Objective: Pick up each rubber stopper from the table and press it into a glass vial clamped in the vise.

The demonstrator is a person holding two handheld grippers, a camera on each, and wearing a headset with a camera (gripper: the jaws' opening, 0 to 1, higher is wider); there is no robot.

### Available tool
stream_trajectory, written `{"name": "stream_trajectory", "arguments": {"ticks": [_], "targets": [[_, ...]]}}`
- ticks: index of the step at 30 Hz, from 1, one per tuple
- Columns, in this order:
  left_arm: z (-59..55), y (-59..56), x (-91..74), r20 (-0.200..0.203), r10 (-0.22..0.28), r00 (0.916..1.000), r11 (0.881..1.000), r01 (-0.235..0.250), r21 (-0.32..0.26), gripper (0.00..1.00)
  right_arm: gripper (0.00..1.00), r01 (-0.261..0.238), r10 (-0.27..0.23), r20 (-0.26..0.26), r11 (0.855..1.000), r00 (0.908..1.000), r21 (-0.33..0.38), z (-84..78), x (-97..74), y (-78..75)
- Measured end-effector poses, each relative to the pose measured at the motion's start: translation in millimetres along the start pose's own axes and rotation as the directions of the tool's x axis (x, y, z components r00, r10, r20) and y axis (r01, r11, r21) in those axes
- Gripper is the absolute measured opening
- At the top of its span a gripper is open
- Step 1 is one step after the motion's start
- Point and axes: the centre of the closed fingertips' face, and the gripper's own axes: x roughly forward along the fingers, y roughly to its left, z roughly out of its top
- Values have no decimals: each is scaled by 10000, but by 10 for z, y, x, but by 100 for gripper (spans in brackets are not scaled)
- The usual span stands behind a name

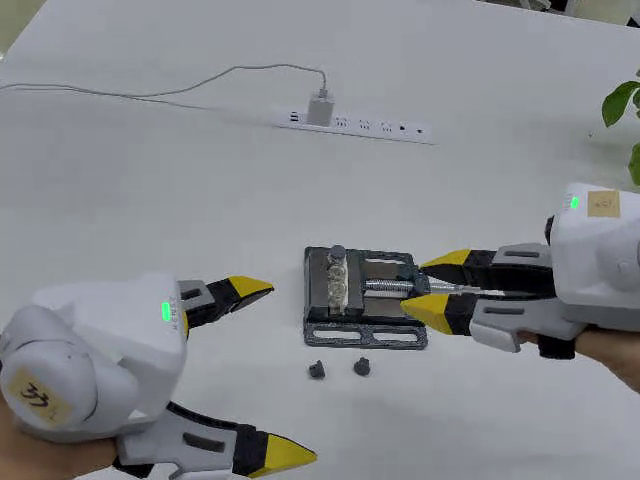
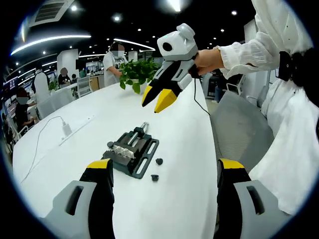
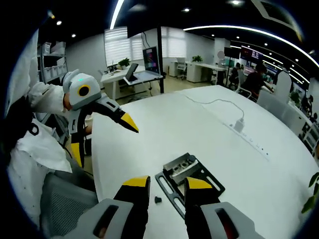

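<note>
Two rubber stoppers [image 1: 317, 370] lie just beside the vise [image 1: 385, 335].
The left gripper [image 1: 290, 372] and right gripper [image 1: 415, 283] have jaws apart, holding nothing. Stoppers look tiny, light, squishy: pinch the sides. The glass vial [image 1: 338, 285] in the vise may crack.

Ceiling: dark, curved light strips [image 3: 234, 28]
Windows [image 3: 119, 46]: blinds, far wall
Tabletop [image 1: 150, 200]: white; power strip [image 1: 360, 125] near far edge
Plant [image 1: 620, 100]: right edge

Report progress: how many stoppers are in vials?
Done: maybe one; a dark cap tops the far vial in the vise, hard to confirm. In hand: nothing; left claw open, right claw open at the vise screw. Left: two rubber stoppers on the table.
</note>
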Motion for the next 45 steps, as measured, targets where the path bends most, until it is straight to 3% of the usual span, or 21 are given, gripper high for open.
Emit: {"name": "stream_trajectory", "arguments": {"ticks": [12,18,36,45], "targets": [[-83,-33,79,-371,-108,9993,9999,107,-12,81,28,-116,97,425,9989,9991,449,-179,-128,253],[-160,-44,131,-532,-151,9985,9998,144,-133,78,28,-90,54,552,9979,9985,649,-281,-190,298],[-301,-21,333,-978,-435,9943,9987,407,-303,68,27,187,-275,702,9922,9972,1230,-461,-331,333],[-318,16,454,-1092,-480,9929,9984,443,-360,61,27,273,-368,684,9905,9970,1347,-518,-370,330]]}}
